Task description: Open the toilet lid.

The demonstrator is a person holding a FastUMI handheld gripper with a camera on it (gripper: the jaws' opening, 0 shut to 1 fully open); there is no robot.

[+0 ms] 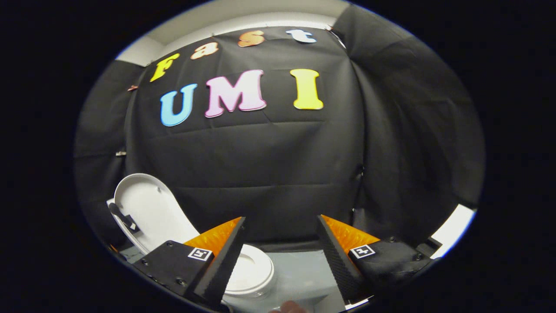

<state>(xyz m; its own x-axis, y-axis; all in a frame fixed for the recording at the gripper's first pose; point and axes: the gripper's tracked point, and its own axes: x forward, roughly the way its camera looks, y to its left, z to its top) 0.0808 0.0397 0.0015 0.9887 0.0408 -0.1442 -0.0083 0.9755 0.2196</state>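
The toilet lid [145, 208] stands raised at the far left, beyond the left finger, so the opening looks done. Its long axis runs up and down, leaning slightly, underside facing right. The gripper [280, 243] hangs with fingers apart, holding nothing, above the toilet [252, 271].

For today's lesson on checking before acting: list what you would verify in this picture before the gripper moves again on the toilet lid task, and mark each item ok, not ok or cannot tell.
1. Toilet lid raised: ok, it stands up, left of the fingers.
2. Gripper free: ok, its fingers are spread with nothing between them.
3. Lid staying up unaided: cannot tell; what it leans on is hidden.
4. Round white part below the left finger: cannot tell what it is.
5. Fingers clear of the lid: ok, a gap shows.
6. Black cloth wall ahead: ok, well beyond the fingers.
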